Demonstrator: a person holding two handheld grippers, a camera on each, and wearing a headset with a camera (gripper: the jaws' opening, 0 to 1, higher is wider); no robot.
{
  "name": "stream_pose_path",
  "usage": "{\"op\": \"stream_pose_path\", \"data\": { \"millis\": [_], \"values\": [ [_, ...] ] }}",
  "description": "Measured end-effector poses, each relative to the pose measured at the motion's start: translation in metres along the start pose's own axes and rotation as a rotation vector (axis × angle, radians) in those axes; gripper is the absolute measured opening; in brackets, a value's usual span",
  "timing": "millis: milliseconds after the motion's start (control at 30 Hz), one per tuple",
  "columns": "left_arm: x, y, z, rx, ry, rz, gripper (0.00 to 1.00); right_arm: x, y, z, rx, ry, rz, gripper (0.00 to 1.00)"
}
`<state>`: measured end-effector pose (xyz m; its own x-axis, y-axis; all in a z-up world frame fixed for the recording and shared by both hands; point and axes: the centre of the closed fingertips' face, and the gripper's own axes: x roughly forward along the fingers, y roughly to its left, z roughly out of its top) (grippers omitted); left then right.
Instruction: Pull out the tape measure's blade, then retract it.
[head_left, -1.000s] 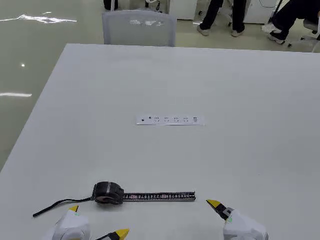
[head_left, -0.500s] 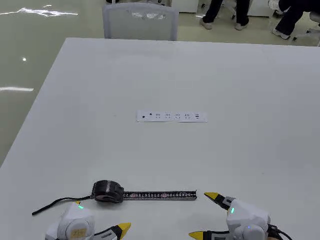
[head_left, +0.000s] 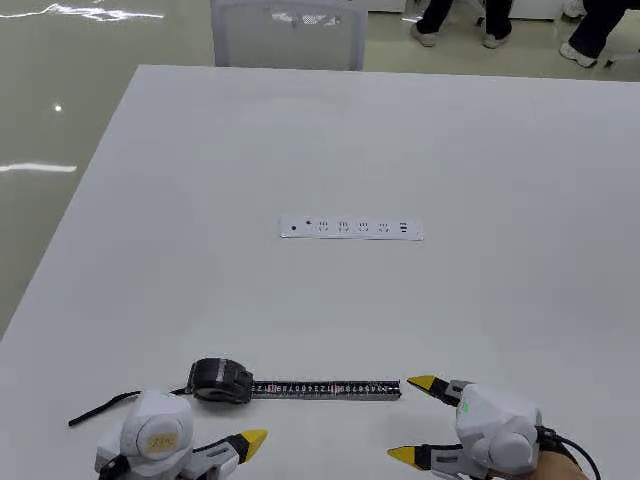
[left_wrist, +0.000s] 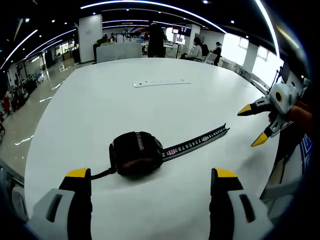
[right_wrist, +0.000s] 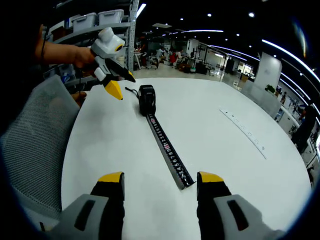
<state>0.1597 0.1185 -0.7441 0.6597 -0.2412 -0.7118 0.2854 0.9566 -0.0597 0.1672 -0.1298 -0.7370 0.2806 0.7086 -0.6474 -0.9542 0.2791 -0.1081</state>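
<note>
Nearest the person, both tools are spread wide and hold nothing. The left tool (left_wrist: 150, 174) faces the tape measure's black case (head_left: 220, 380), its jaws standing either side of the case without touching it. The right tool (head_left: 412, 418) sits just beside the blade's free end (head_left: 397, 390), also apart from it.

The case lies on the white surface (head_left: 480, 150) near its front edge, with a dark wrist strap (head_left: 100, 408) trailing off to the left. The blade (head_left: 325, 388) is already partly out and lies flat, running right from the case.

The case looks compact and hard-shelled, likely dense for its size, and it may skate on this smooth top, so the left tool should pinch it firmly across its flat sides. The blade is thin sprung steel. It will probably kink if bent and snap back if released, so the hooked tip is the place to grip, easing it home slowly.

Farther off, mid-surface, lies a white power strip (head_left: 350, 228). Beyond the far edge stand a grey chair (head_left: 288, 35) and some people's legs (head_left: 455, 22).
</note>
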Motion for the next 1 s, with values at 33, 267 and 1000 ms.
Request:
{"op": "stream_pose_path", "data": {
  "millis": [33,267,1000],
  "values": [
    [0.001,0.000,0.001,-0.005,-0.002,-0.006,0.98,0.001,-0.001,-0.001,-0.008,0.001,0.007,0.59],
    [0.008,0.000,0.006,-0.023,0.001,-0.016,0.98,0.005,-0.006,-0.005,-0.050,0.019,0.043,0.55],
    [0.021,0.010,0.010,-0.033,0.026,0.008,0.97,0.029,-0.031,-0.018,-0.165,0.064,0.124,0.38]
  ]
}}
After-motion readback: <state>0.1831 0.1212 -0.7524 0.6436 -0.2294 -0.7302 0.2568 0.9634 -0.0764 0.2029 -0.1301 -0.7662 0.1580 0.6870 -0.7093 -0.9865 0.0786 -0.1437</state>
